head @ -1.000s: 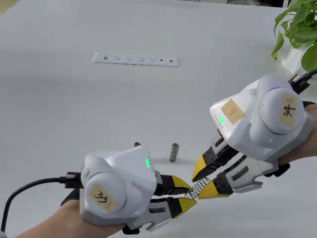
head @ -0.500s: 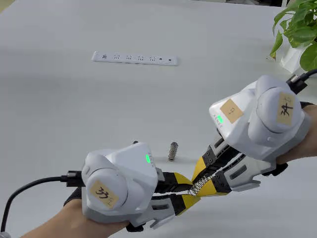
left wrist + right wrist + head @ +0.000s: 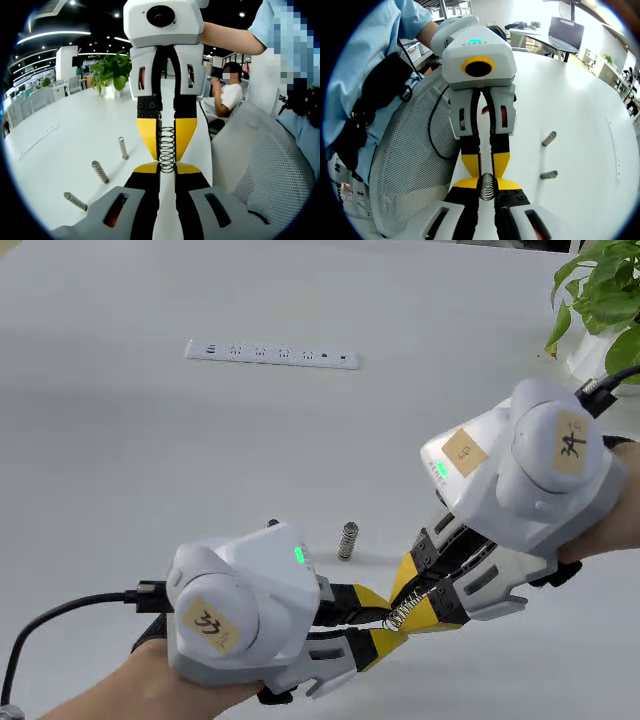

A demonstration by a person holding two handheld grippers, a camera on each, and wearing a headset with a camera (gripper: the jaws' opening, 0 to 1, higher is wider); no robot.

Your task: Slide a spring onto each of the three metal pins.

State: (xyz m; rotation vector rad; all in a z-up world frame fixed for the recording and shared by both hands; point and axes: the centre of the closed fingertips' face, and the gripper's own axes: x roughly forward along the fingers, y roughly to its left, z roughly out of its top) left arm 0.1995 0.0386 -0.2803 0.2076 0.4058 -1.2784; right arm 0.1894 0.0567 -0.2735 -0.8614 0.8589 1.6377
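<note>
A short steel spring (image 3: 404, 611) hangs above the table between both grippers. My left gripper (image 3: 392, 624), labelled 33, points right and is shut on one end of the spring (image 3: 166, 150). My right gripper (image 3: 401, 610), labelled 34, comes from the right and is shut around the spring (image 3: 487, 186). On the table beyond stand three pins: a bare pin (image 3: 122, 147) and two with springs on them (image 3: 100, 171) (image 3: 75, 201). One sprung pin (image 3: 347, 540) stands just behind the grippers. Another pin (image 3: 272, 524) is mostly hidden by the left gripper.
A white power strip (image 3: 270, 354) lies at the back of the white table (image 3: 150, 460). A potted plant (image 3: 600, 300) stands at the far right corner. A grey mesh chair (image 3: 270, 150) is beside the table, and a person (image 3: 227, 95) sits further off.
The right gripper's jaws, wide apart a second ago, have closed around the spring. Both grippers have drawn slightly closer together.
</note>
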